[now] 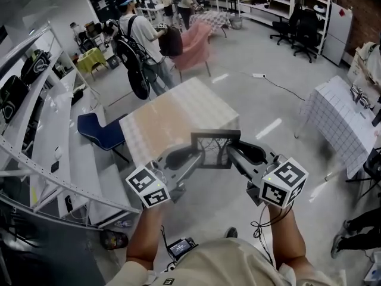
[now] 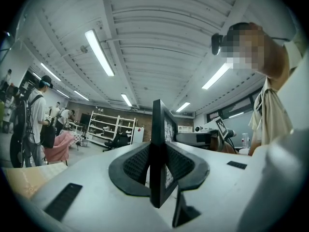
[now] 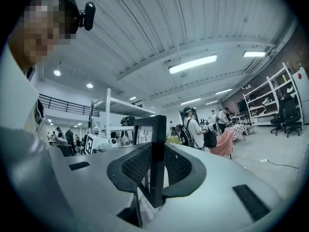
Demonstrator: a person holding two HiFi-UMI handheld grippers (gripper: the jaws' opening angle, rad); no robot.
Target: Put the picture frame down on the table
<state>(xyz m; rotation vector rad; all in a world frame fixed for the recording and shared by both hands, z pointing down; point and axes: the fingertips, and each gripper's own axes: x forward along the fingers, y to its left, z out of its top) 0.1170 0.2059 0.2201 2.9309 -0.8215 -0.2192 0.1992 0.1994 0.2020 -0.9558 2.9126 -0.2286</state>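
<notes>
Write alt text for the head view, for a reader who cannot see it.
A person holds a black picture frame in the air, the left gripper shut on its left edge and the right gripper on its right. Beyond it stands a table with a pale checked cloth.

Left tongs (image 1: 193,157): jaws clamped on the left edge of the picture frame (image 1: 215,143); pointing forward, about level
Right tongs (image 1: 237,155): jaws clamped on its right edge; level
Forearms (image 1: 144,237): bare; stretched forward side by side
</notes>
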